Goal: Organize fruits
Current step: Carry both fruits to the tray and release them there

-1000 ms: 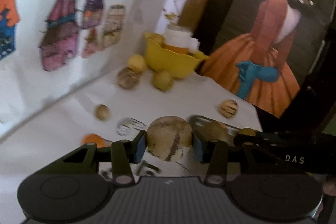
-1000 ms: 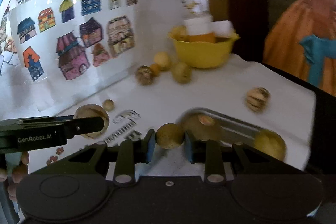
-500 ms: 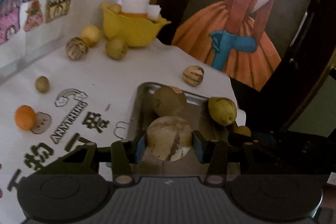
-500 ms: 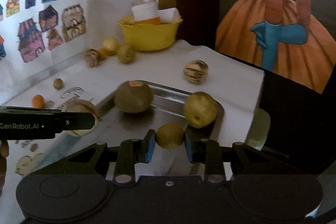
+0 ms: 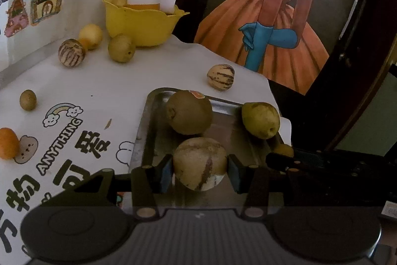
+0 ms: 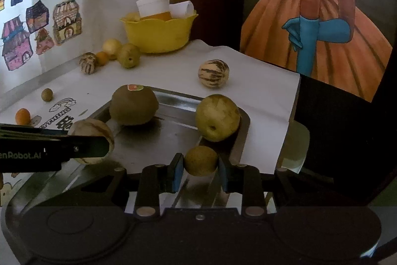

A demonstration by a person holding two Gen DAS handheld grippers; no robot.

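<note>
**Both grippers loaded over the metal tray**

I have the left gripper (image 5: 199, 171) part open, its blue pads pressed on either side of a pale striped melon-like fruit (image 5: 199, 163), which sits above the near end of the metal tray (image 5: 148, 116). From this angle I can't say for sure whether that fruit touches the tray floor. My right gripper (image 6: 200, 169) is nearly closed, pinching a small brown round fruit (image 6: 200, 160) over the tray's near right edge.

In the tray I see 2 fruits already lying there: a large brown one with a red sticker (image 6: 134, 106) at the far left end, and a yellow-green pear-like fruit (image 6: 217, 118) against the right rim. They are apart from each other.

On the white printed cloth (image 5: 111, 88) outside the tray, 1 striped fruit (image 6: 213, 73) lies just beyond the far rim. Further back, a group of 4 fruits (image 6: 127, 55) rests near a yellow bowl (image 6: 158, 35) that holds a white-lidded jar. At the left, a small brown fruit (image 5: 28, 99) and an orange one (image 5: 8, 143) lie well apart from the tray.
</note>
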